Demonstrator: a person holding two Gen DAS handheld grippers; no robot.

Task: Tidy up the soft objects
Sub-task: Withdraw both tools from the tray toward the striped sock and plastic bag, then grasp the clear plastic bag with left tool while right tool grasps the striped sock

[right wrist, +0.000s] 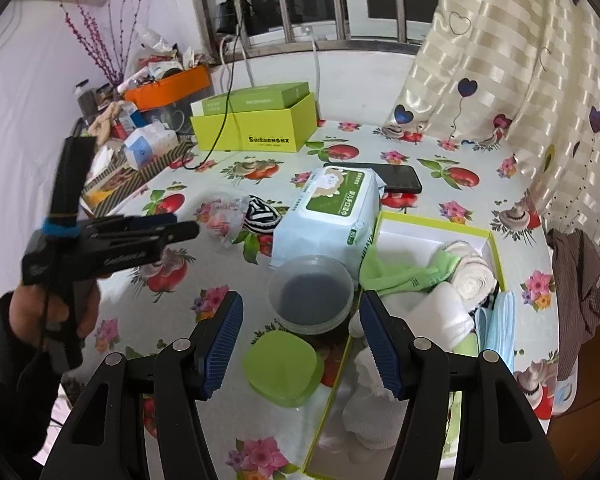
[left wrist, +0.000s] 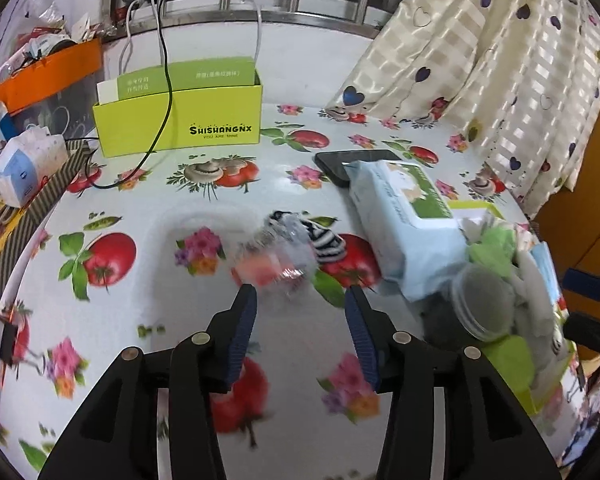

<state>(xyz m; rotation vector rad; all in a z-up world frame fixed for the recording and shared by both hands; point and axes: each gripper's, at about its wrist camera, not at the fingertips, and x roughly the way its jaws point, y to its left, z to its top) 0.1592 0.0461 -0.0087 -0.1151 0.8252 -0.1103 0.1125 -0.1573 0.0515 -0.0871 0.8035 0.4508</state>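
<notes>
Hovering with jaws wide and empty, the left gripper [left wrist: 300,300] points at a clear bag [left wrist: 274,258] just ahead on the tabletop [left wrist: 140,208], a striped sock [left wrist: 326,242] touching the bag's far side.

Right gripper [right wrist: 300,308] is wide too, empty.

Even indoor light, glare on the tablecloth [left wrist: 148,208]; fisheye bending at the rims; the clear bag [left wrist: 276,260] above it smears with motion blur.

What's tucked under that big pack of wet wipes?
A black phone pokes out from under the wipes pack; its near end is covered. Anything else beneath stays hidden.
</notes>
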